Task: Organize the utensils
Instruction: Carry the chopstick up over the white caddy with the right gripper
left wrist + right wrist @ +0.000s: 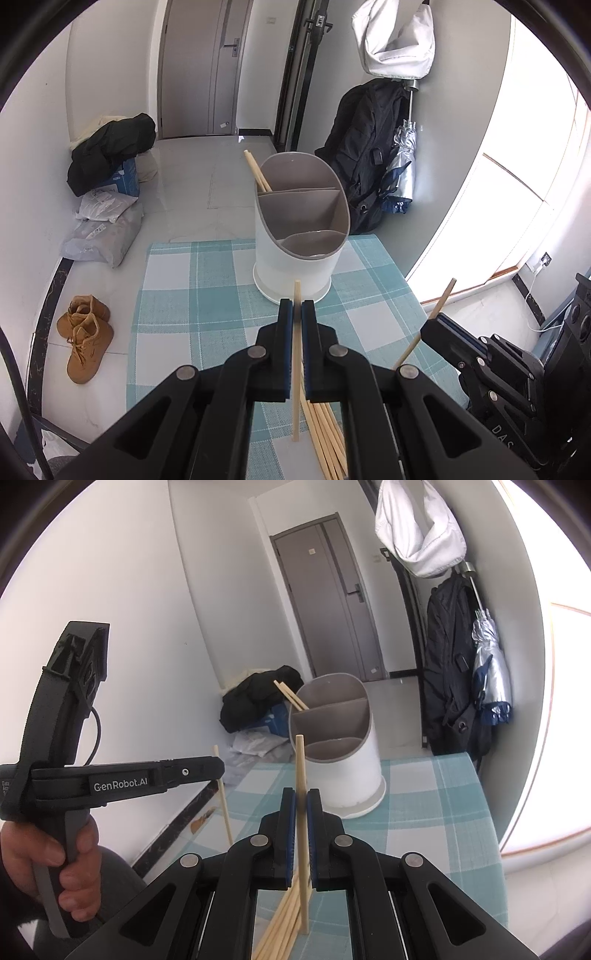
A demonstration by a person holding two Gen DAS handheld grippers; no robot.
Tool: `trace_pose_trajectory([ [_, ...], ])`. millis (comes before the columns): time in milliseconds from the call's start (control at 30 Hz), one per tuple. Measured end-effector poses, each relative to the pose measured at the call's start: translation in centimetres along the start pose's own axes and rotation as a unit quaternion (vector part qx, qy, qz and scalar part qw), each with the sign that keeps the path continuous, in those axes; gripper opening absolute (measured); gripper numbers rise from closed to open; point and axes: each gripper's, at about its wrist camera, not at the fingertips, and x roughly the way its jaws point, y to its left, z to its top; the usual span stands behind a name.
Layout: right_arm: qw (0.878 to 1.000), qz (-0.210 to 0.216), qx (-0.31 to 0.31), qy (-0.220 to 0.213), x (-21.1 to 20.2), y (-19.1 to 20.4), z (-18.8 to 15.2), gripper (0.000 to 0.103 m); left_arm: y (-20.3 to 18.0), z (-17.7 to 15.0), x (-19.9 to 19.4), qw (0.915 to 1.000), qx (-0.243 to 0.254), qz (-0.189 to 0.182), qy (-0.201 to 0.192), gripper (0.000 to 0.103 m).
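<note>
While the brown boots [85, 334] sit on the floor at far left, the left gripper [296, 308] is clamped on one chopstick [296, 369] held nearly upright above the checked tablecloth [207, 295], with the loose chopstick pile [325, 439] lying just beneath. Beyond it stands the white divided holder [295, 236], two chopsticks [256, 171] already leaning in its rear compartment. Further right, the right gripper [301, 801] pinches a second chopstick [301, 768], tilted.
</note>
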Motion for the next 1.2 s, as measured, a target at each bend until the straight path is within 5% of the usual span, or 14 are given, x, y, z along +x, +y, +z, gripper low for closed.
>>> trace_pose_trajectory([
  [700, 0.999, 0.024, 0.004, -0.031, -0.5, -0.8, 2.4, 0.005, -1.4, 3.2, 0.0, 0.9997, -0.001, -0.016, 0.016, 0.001],
  [1200, 0.996, 0.039, -0.051, -0.064, -0.2, -1.3, 13.7, 0.005, -2.2, 12.3, -2.0, 0.9986, -0.012, -0.042, -0.029, 0.0],
])
